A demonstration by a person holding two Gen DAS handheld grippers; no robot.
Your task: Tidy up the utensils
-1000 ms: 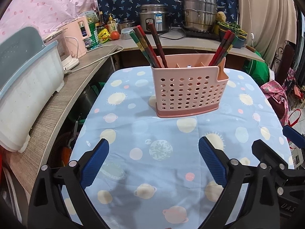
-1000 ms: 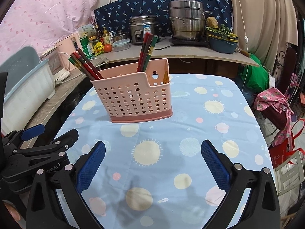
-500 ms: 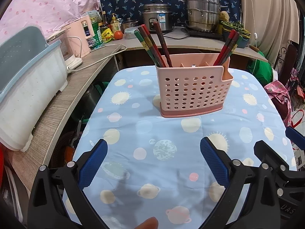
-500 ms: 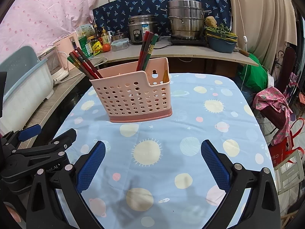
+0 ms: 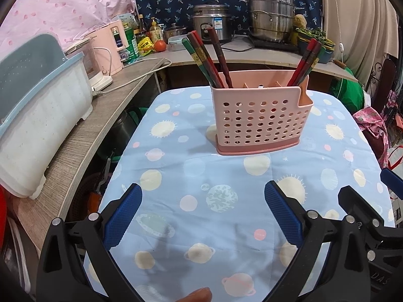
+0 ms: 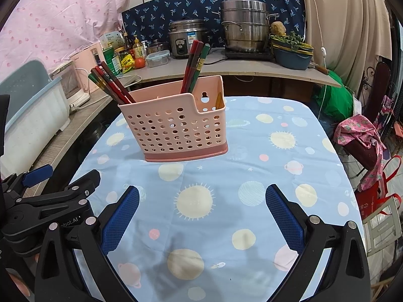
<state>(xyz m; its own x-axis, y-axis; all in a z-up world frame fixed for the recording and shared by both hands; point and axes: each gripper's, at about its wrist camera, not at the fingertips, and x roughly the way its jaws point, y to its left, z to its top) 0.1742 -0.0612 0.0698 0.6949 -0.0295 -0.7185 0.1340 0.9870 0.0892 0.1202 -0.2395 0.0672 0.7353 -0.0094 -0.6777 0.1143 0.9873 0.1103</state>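
Note:
A pink perforated utensil basket stands upright on the blue planet-print tablecloth. Red, green and brown chopsticks lean out of its left compartment. Another bunch of chopsticks stands in its right compartment. My left gripper is open and holds nothing, well short of the basket. In the same way my right gripper is open and bare above the cloth. The left gripper's body shows at the lower left of the right wrist view.
A blue-and-white dish rack sits on the wooden counter to the left. Behind are a rice cooker, a steel steamer pot, bottles and a pink kettle. Pink bags lie beyond the table's right edge.
Both grippers stay open. The left wrist view has shifted slightly, so the basket sits a bit further right and closer in it. A fingertip has appeared at its bottom edge.

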